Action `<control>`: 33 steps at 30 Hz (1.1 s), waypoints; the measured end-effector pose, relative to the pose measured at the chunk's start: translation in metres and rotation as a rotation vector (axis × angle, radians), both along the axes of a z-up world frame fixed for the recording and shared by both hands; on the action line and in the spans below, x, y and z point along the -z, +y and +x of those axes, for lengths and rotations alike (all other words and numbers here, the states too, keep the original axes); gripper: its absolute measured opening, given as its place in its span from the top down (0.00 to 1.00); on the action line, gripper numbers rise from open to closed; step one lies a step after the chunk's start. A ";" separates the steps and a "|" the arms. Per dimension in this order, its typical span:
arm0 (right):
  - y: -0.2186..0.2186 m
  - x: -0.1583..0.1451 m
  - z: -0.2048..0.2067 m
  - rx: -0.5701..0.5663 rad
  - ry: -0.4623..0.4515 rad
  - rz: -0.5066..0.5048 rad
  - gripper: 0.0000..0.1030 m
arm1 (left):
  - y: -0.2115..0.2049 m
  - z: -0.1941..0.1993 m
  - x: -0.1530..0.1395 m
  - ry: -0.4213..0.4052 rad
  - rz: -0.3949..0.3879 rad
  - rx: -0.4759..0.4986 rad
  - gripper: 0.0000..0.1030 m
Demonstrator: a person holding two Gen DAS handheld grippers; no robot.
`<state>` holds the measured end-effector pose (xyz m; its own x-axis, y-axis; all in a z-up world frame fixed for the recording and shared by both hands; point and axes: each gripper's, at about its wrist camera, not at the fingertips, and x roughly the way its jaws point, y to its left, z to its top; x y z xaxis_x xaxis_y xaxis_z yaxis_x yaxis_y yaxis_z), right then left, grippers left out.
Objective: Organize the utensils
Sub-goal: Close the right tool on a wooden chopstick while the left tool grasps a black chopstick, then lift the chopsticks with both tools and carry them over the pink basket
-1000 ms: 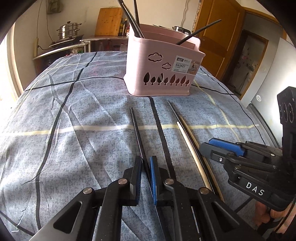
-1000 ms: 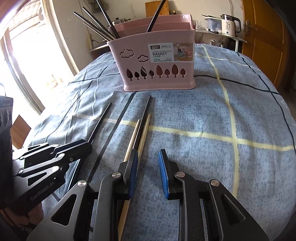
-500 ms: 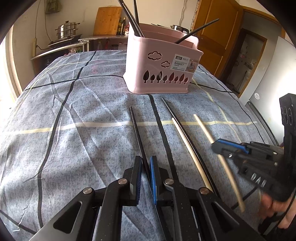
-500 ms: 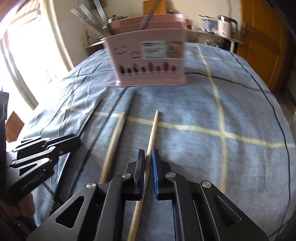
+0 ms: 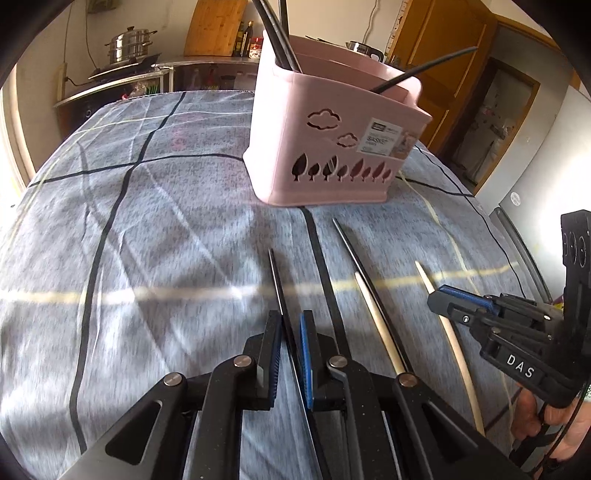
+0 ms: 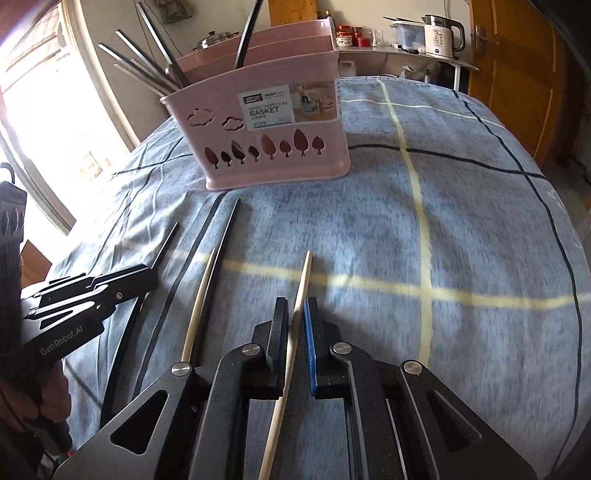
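Note:
A pink utensil basket (image 5: pixel 332 147) (image 6: pixel 266 140) stands on the blue checked cloth and holds several dark chopsticks. My left gripper (image 5: pixel 290 332) is shut on a black chopstick (image 5: pixel 277 284) that points toward the basket. My right gripper (image 6: pixel 295 321) is shut on a light wooden chopstick (image 6: pixel 301 284), held above the cloth; it also shows in the left wrist view (image 5: pixel 450 339). A second wooden chopstick (image 5: pixel 376 325) (image 6: pixel 199 306) and a black chopstick (image 5: pixel 362 266) (image 6: pixel 227 236) lie on the cloth between the grippers.
The cloth-covered table (image 6: pixel 461 240) drops off at the right toward a wooden door (image 6: pixel 517 66). A counter with a steel pot (image 5: pixel 129 44) stands behind the table. A kettle (image 6: pixel 441 35) sits on a far shelf. A window is at the left.
My right gripper closed on the wooden chopstick and lifted it off the cloth, away from the other two. My left gripper stayed shut on the black chopstick and moved a little toward the basket.

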<state>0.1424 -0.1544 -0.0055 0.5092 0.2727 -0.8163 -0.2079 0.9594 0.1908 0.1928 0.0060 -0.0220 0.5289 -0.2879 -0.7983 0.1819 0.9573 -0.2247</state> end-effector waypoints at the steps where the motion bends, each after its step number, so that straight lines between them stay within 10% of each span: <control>1: 0.000 0.000 0.004 0.002 0.004 0.003 0.92 | 0.000 0.004 0.000 0.002 -0.002 0.000 0.91; 20: 0.002 -0.007 0.026 -0.004 0.018 0.031 0.96 | -0.009 0.032 -0.007 0.003 0.025 0.002 0.95; 33: -0.005 -0.079 0.009 -0.019 -0.142 0.076 0.96 | 0.001 0.006 -0.098 -0.171 -0.021 0.014 0.96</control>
